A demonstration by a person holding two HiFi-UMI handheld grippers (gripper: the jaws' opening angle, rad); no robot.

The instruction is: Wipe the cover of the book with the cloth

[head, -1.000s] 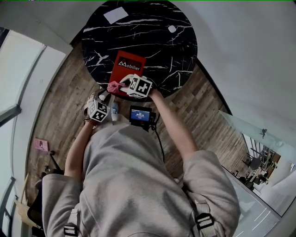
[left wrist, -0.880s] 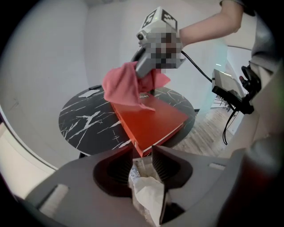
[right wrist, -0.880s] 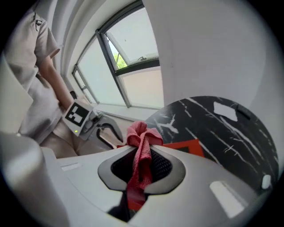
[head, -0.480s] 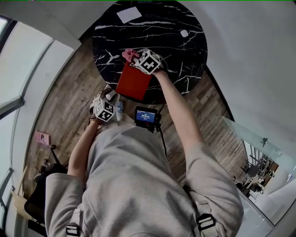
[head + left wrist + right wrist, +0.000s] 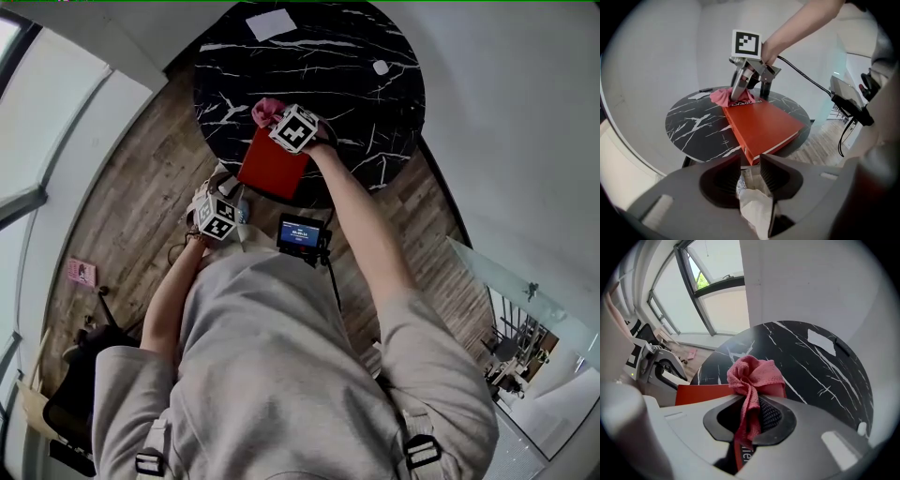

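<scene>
Nearest the body, the left claw is hanging off the tabletop's near rim over the wood-plank floor, its dark ribbed pads spread a little and gripping nothing. Only a shoe and pale fabric are showing through the gap. Just beside it, a small device with a lit screen is sitting at the person's chest, a black cable trailing from it. Beyond, the book is lying flat on the round tabletop, a thick hardback with a smooth, matte red cover and pale page edges, its near corner reaching the rim. At the book's far end the right claw is pinching the cloth between its pads. The cloth is a pink, nubbly weave, bunching into a loose knot above the pads and trailing down between them, and it is resting on the cover's far edge and spilling partly onto the stone. The tabletop is looking like polished black marble with thin white veins. Farther across it, well apart from the book, a flat white sheet and a small white piece are lying. Past the table a plain white wall is rising, with a dark-framed window to one side.
</scene>
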